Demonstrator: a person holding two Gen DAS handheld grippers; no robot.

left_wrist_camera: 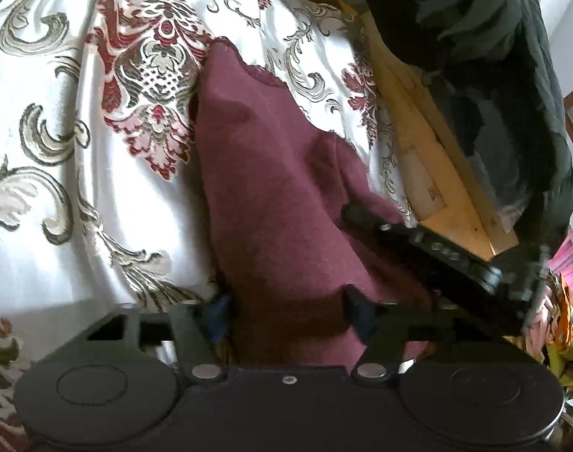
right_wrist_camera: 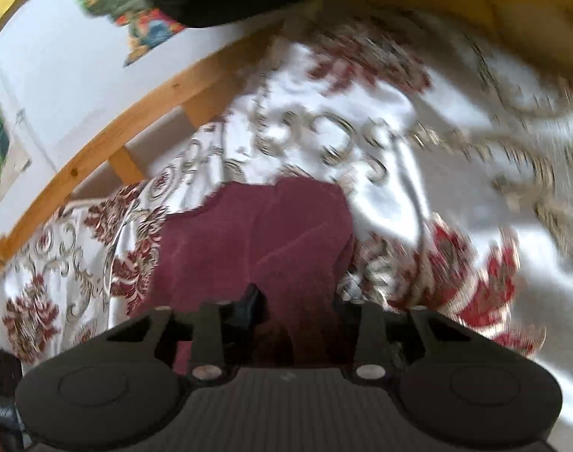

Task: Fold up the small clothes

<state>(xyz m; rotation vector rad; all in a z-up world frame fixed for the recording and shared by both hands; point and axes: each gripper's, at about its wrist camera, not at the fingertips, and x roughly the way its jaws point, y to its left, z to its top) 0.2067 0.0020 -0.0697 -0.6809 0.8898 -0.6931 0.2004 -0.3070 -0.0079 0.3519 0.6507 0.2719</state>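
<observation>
A small maroon garment (left_wrist_camera: 271, 196) with a lace-trimmed edge lies on a white bedspread with red and olive floral print. My left gripper (left_wrist_camera: 286, 309) is right over its near end, fingers spread with the cloth between and over them. The other gripper (left_wrist_camera: 418, 241) reaches in from the right and touches the garment's right side. In the blurred right wrist view the same garment (right_wrist_camera: 256, 237) runs from my right gripper (right_wrist_camera: 297, 312) outward; the fingers stand apart and the cloth covers the gap. Whether either one grips the cloth is hidden.
The bedspread (left_wrist_camera: 79, 188) covers a bed with a wooden frame (left_wrist_camera: 437, 173) along its right edge. A dark garment (left_wrist_camera: 474, 56) hangs beyond the frame. In the right wrist view a wooden rail (right_wrist_camera: 109, 139) and a white wall with colourful pictures lie to the left.
</observation>
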